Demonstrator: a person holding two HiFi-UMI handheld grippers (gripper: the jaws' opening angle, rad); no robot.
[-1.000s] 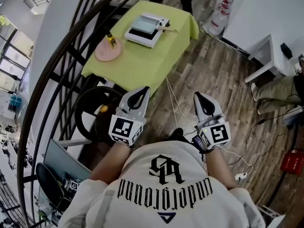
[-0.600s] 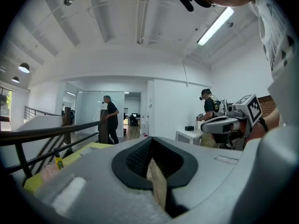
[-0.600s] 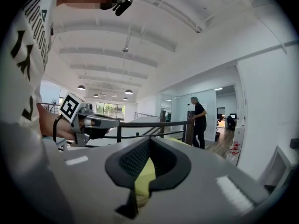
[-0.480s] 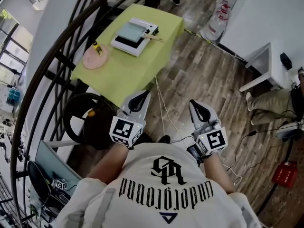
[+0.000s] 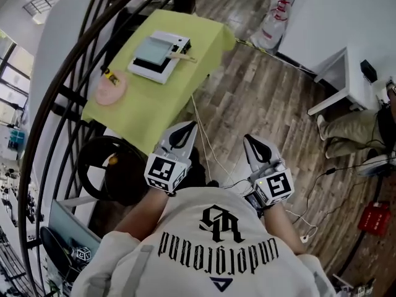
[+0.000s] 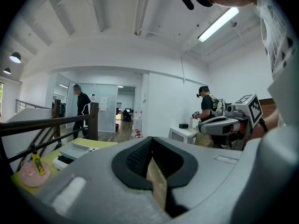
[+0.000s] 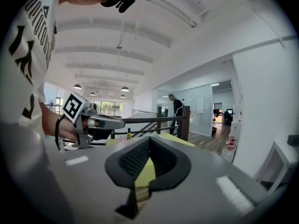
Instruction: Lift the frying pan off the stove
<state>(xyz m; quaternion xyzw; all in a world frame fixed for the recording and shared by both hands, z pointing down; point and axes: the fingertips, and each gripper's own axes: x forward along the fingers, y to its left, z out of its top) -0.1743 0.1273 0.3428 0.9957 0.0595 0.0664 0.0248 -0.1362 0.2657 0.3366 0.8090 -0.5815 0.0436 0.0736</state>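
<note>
On a table with a yellow-green cloth (image 5: 154, 107) stands a white stove (image 5: 139, 67). A square grey frying pan (image 5: 152, 49) with a wooden handle (image 5: 180, 56) rests on top of it. My left gripper (image 5: 186, 127) and right gripper (image 5: 250, 140) are held close to my body over the wooden floor, well short of the table, both shut and empty. In the left gripper view the stove with the pan (image 6: 77, 149) lies low at the left, far beyond the shut jaws of the left gripper (image 6: 152, 161). The right gripper (image 7: 148, 161) also shows nothing between its jaws.
A pink plate (image 5: 110, 92) with a yellow bottle (image 5: 109, 76) lies left of the stove. A black curved railing (image 5: 59, 98) runs along the left, a black ring (image 5: 108, 166) beneath it. Cables (image 5: 213, 159) cross the floor. A white desk (image 5: 352, 73) stands at right; a person (image 6: 82, 108) stands beyond the table.
The head view has swung: the table with the stove now sits further left and a bit lower in the picture. Both grippers stay shut in front of my body.
</note>
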